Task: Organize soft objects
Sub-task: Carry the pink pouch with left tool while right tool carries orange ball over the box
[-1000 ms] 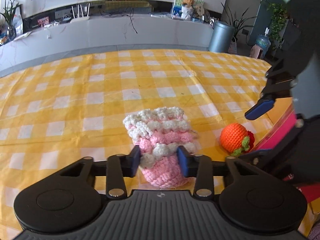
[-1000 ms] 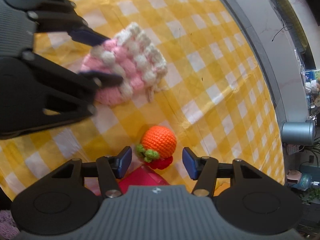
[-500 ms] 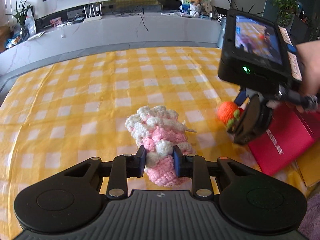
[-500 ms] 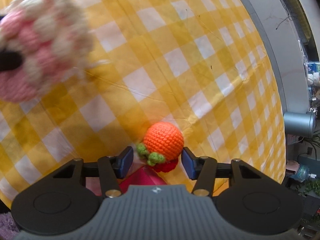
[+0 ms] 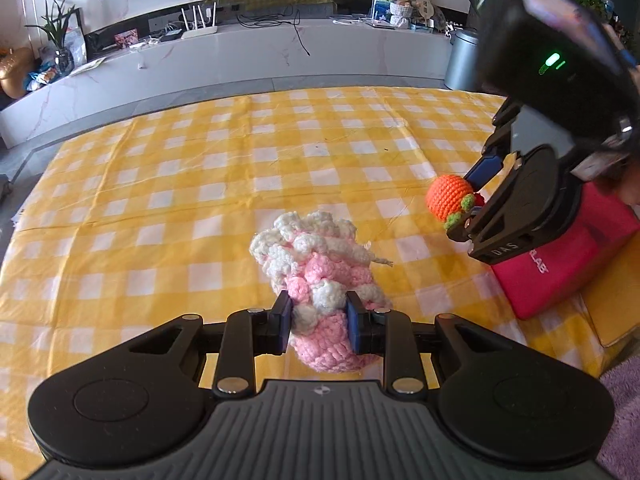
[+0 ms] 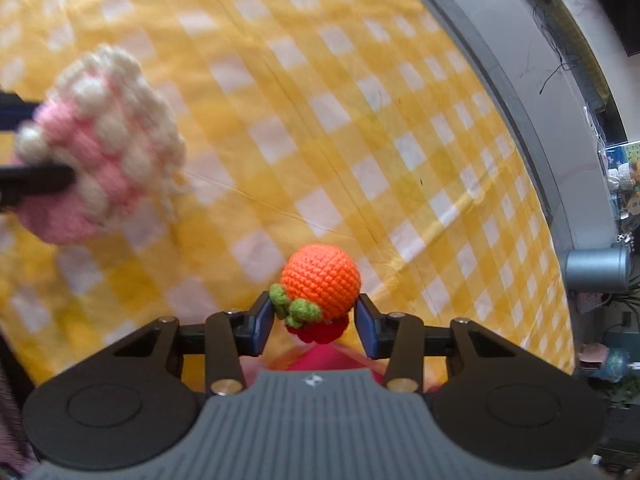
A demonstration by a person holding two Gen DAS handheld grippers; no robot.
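Yellow-and-white checked tablecloth [image 5: 224, 168], long white marble-veined low cabinet [image 5: 248, 60] behind, grey cylindrical metal bin [image 5: 460, 60], green potted plant [image 5: 60, 32], white router [image 5: 198, 28], daylight.

The black plastic body of the right gripper [image 5: 516, 220] carries pale raised letters "DAS" on its near edge, seen from the left wrist; the flat red box [image 5: 560, 264] beside it bears white lettering ending in "LAB", its beginning hidden behind the gripper.
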